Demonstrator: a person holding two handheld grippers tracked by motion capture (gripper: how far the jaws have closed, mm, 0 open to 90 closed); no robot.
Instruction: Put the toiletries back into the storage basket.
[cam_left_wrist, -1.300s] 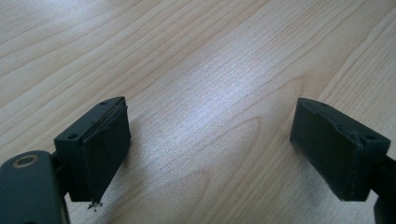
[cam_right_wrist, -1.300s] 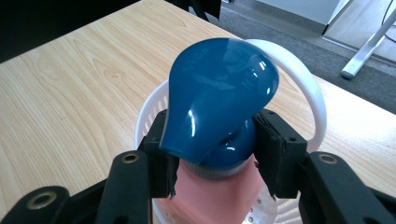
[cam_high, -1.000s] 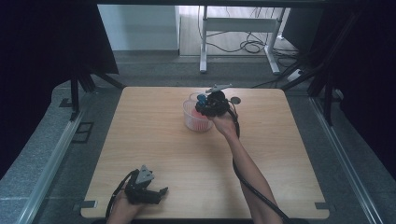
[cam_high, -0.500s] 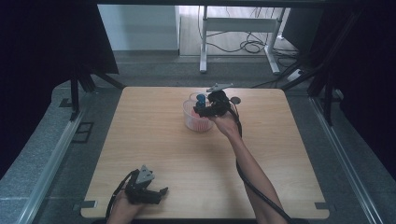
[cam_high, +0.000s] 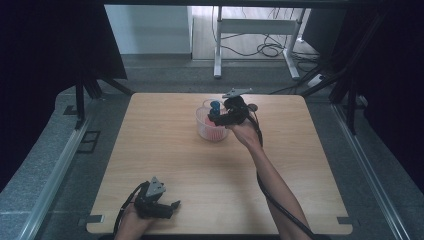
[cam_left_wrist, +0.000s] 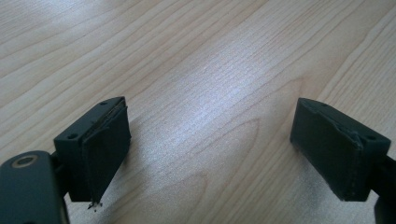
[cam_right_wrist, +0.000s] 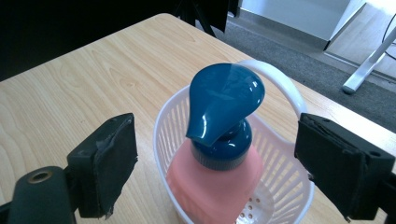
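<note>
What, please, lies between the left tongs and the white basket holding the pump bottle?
Only bare table separates the left tongs from the basket, as the high view shows.

Right tool (cam_right_wrist: 215, 154) opened (bottle (cam_right_wrist: 219, 140) released).

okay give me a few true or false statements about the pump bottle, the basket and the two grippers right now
1. The pink pump bottle stands inside the white basket. True.
2. The right gripper is clamped on the bottle's blue pump head. False: its jaws, which have just been opening, stand apart on either side, not touching it.
3. The left gripper holds a sponge. False: it is open over bare wooden table.
4. The basket has a handle. True.
</note>
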